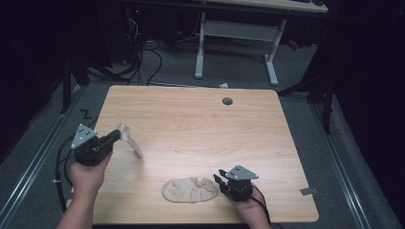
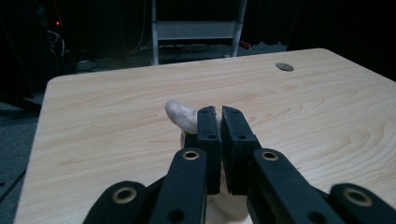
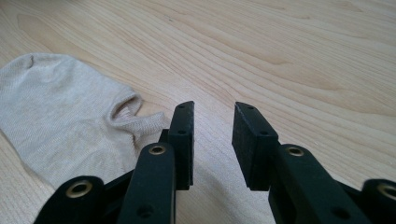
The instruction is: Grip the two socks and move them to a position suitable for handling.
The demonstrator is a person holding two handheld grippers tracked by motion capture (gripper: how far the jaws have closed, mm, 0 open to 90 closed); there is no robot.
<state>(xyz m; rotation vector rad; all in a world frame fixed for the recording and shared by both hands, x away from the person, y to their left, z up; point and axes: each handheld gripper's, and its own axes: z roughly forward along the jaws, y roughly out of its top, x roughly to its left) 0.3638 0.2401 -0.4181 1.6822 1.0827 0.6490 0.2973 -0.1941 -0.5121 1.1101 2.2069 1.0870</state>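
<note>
The left gripper (image 1: 116, 135) lifts one beige knit sock (image 1: 132, 141), jaws clamped on it (for pairing, likely); the right gripper (image 1: 218, 180), jaws apart, waits beside its flat beige mate (image 1: 188, 189).

left claw (image 1: 116, 135) clamped, right claw (image 1: 219, 179) parted

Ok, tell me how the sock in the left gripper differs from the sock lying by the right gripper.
The held sock hangs off the table, pinched in the shut left gripper; the lying sock rests flat on the wood, untouched. The held sock is drawn out long and narrow; the lying sock spreads in a wide oval. The right gripper beside the lying sock stands open and empty. Both socks are beige knit.
</note>
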